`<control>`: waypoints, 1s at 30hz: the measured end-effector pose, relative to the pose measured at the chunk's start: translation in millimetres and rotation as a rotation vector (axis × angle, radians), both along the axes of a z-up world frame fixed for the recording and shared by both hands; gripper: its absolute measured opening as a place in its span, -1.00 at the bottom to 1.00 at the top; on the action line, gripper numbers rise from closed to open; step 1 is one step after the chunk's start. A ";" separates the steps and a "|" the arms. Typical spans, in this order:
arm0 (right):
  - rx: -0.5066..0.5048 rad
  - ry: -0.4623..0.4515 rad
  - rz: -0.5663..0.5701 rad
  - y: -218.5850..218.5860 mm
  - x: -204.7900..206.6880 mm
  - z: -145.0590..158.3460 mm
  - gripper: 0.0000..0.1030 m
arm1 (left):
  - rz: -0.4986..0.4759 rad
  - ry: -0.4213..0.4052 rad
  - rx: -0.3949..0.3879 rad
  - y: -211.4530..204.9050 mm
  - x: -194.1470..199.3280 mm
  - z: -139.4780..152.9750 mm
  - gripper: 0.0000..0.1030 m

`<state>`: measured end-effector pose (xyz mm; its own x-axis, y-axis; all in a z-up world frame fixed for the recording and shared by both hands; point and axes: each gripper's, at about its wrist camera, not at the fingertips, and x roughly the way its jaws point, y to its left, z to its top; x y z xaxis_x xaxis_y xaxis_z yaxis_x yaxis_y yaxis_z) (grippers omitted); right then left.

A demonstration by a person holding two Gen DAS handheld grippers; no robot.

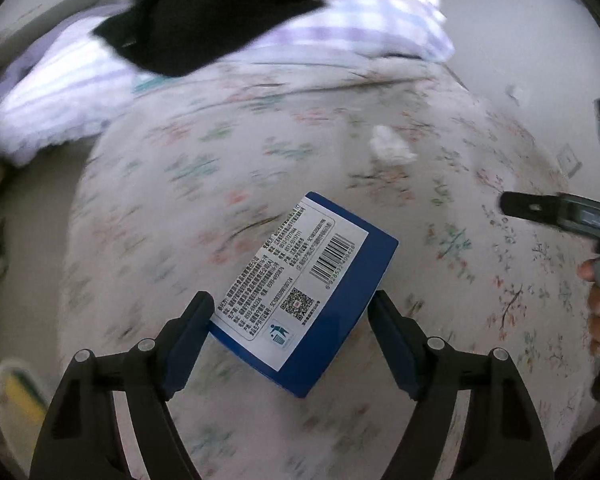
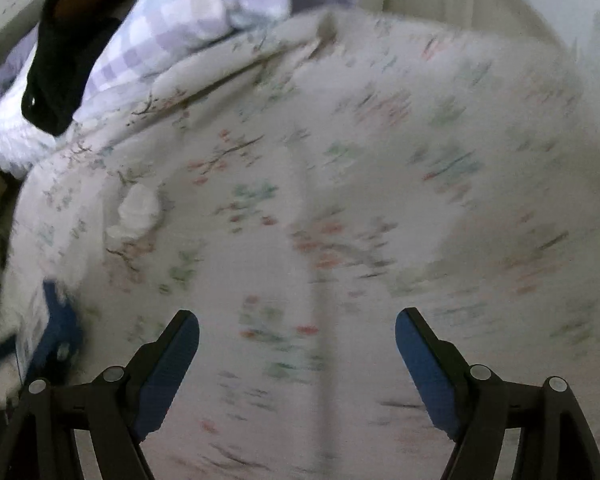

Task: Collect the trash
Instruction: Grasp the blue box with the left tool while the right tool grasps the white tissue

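A blue box (image 1: 304,292) with a white barcode label sits between the two fingers of my left gripper (image 1: 292,312), which is shut on its sides and holds it over the floral bedsheet (image 1: 220,160). A crumpled white tissue (image 1: 392,146) lies on the sheet beyond the box; it also shows in the right wrist view (image 2: 138,212) at the left. My right gripper (image 2: 296,332) is open and empty above the sheet; one of its fingers (image 1: 540,208) shows at the right edge of the left wrist view. The blue box (image 2: 60,328) is a blur at the lower left.
A purple checked pillow (image 1: 340,16) and a black garment (image 1: 220,20) lie at the head of the bed. The same pillow (image 2: 188,20) and garment (image 2: 68,64) show at upper left in the right wrist view. The bed's left edge (image 1: 32,240) drops off.
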<state>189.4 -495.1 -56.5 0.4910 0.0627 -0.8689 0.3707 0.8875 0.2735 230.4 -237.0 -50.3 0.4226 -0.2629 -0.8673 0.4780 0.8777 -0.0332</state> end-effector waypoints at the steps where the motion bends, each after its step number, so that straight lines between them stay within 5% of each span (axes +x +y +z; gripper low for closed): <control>1: 0.025 0.013 -0.004 5.5 7.7 -5.2 0.63 | 0.015 0.001 -0.004 8.4 -2.1 2.7 0.57; 7: -0.148 -0.001 0.133 62.9 47.6 -12.0 0.64 | 0.161 0.011 0.039 84.4 -27.0 25.9 0.57; 16: -0.288 -0.076 0.258 103.5 81.7 -18.6 0.60 | 0.351 0.063 -0.082 161.7 -51.4 30.8 0.57; 20: -0.296 -0.099 0.283 108.1 94.7 -17.8 0.27 | 0.409 0.054 -0.114 187.3 -56.5 36.4 0.57; 24: -0.278 -0.102 0.314 114.9 100.6 -14.3 -0.49 | 0.452 0.053 -0.142 210.4 -57.2 40.0 0.57; 30: -0.263 -0.082 0.347 128.4 89.3 -2.7 -0.61 | 0.504 0.059 -0.185 243.3 -59.7 41.3 0.57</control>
<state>278.7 -366.8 -59.2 0.5480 0.0182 -0.8363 0.0251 0.9990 0.0382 170.7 6.3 -9.0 0.4881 -0.1904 -0.8518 -0.0084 0.9749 -0.2227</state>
